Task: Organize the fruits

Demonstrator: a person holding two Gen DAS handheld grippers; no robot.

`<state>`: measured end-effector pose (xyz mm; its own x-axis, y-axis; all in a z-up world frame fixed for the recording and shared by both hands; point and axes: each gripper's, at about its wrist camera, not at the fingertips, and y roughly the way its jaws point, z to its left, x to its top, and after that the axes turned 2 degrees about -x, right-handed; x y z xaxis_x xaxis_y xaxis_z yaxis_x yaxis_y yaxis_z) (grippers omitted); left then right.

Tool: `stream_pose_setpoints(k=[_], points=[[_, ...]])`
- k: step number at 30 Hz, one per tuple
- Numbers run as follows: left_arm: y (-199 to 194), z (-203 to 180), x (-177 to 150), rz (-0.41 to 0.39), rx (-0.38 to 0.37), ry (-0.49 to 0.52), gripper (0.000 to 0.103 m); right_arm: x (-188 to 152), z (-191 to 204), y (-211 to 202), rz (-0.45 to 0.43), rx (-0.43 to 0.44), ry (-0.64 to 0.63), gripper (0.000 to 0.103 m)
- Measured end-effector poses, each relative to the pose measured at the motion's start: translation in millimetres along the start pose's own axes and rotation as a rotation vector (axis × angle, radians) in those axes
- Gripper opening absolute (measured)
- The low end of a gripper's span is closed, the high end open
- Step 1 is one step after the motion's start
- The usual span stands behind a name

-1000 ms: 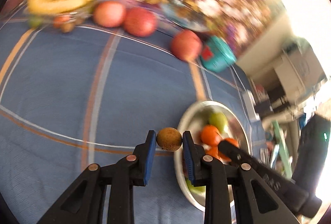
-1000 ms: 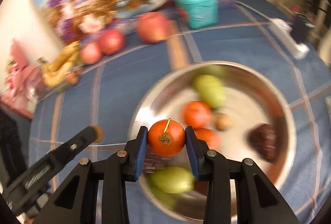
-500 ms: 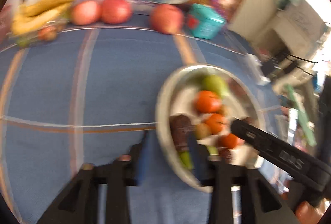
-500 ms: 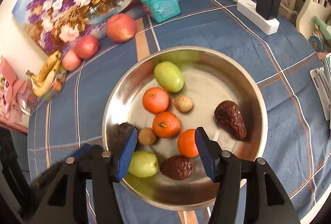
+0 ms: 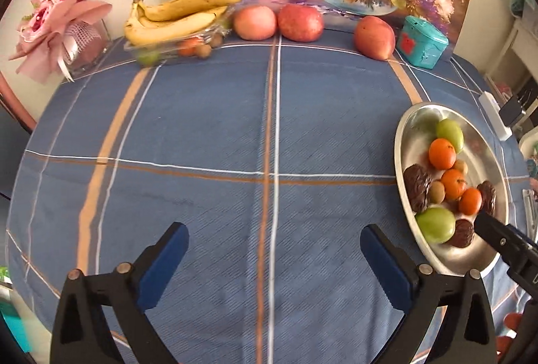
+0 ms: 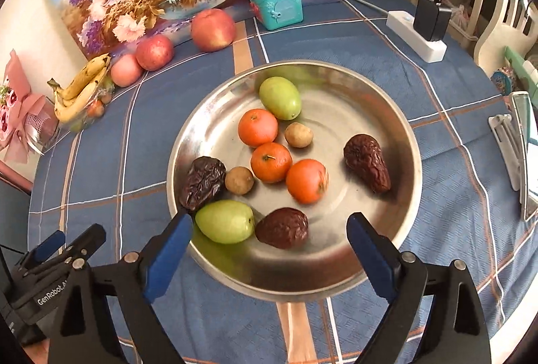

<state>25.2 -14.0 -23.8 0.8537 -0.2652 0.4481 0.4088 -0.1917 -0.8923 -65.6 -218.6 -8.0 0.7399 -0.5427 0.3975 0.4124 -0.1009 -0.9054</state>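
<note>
— How do the fingers stand?

— Both pairs are spread wide and hold nothing. The left gripper (image 5: 274,258) hangs over the bare blue plaid cloth of the desk (image 5: 208,115); the right gripper (image 6: 269,239) hovers above the near rim of the steel bowl (image 6: 408,182).

— And the fruit?

— In the shiny round bowl: three smooth tangerines (image 6: 271,162), two glossy green fruits (image 6: 224,221), three wrinkled dark dates (image 6: 367,162) and two small tan longans (image 6: 239,180).
</note>
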Motion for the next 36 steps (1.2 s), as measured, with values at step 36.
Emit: stream_pose_setpoints(k=[36], points=[[-19.0,2.5,-3.9,0.005,0.24,-0.039,0.103,-8.8,18.9,-18.7,-0.06,-0.015,-0.096,0.093]])
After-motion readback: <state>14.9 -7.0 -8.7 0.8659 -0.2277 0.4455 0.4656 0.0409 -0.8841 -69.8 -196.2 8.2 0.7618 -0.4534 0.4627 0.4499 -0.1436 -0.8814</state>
